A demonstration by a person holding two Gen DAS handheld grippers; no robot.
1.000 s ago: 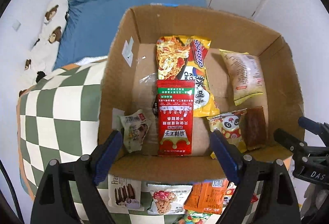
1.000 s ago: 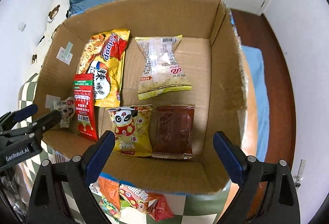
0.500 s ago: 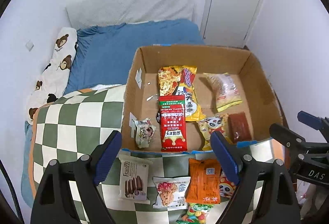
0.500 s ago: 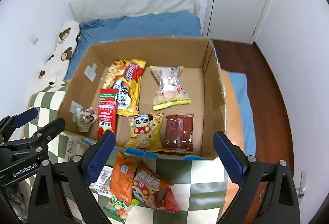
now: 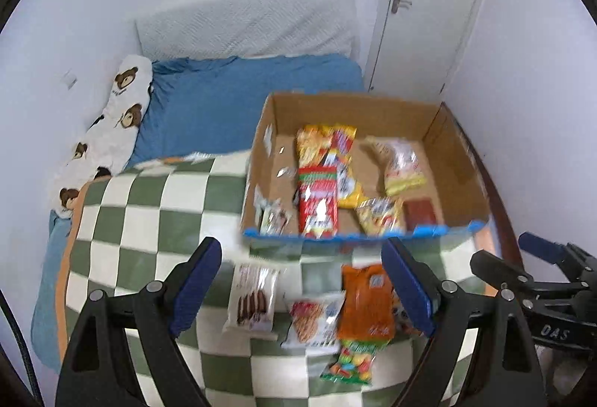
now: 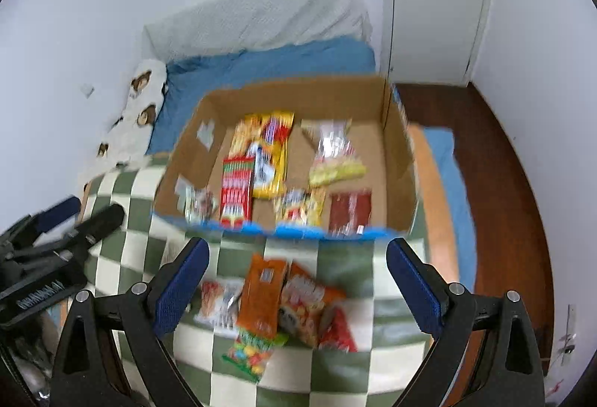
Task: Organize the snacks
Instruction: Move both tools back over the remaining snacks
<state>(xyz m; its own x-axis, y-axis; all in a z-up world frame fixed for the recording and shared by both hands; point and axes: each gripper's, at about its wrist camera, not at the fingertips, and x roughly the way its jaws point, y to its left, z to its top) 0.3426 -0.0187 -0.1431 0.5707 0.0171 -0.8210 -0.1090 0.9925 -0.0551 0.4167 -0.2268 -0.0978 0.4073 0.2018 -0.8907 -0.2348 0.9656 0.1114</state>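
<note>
- left gripper (image 5: 302, 289): empty, fingers spread wide, above the checked blanket (image 5: 149, 216); the snacks not yet boxed lie between and just beyond its fingertips
- cookie packet (image 5: 253, 299): leftmost of the loose ones and lying apart from the rest, so probably the easiest first pick; come straight down and pinch across the narrow width, not the slippery flat face
- biscuit packet (image 5: 315, 317), orange packet (image 5: 367, 302) and candy bag (image 5: 352, 362): touching or overlapping; better to lift the orange one, on top, before the others
- cardboard box (image 5: 447, 153): beyond the loose pile, already holding several packets in rows; bare floor shows near its right wall, a likely spot for the next one
- right gripper (image 6: 296, 285): also empty and wide apart, over the same pile
- hard to make out: both views are motion-blurred, so printing is unreadable; the red packet (image 6: 337, 330) is partly under its neighbour; each finger hides some blanket
</note>
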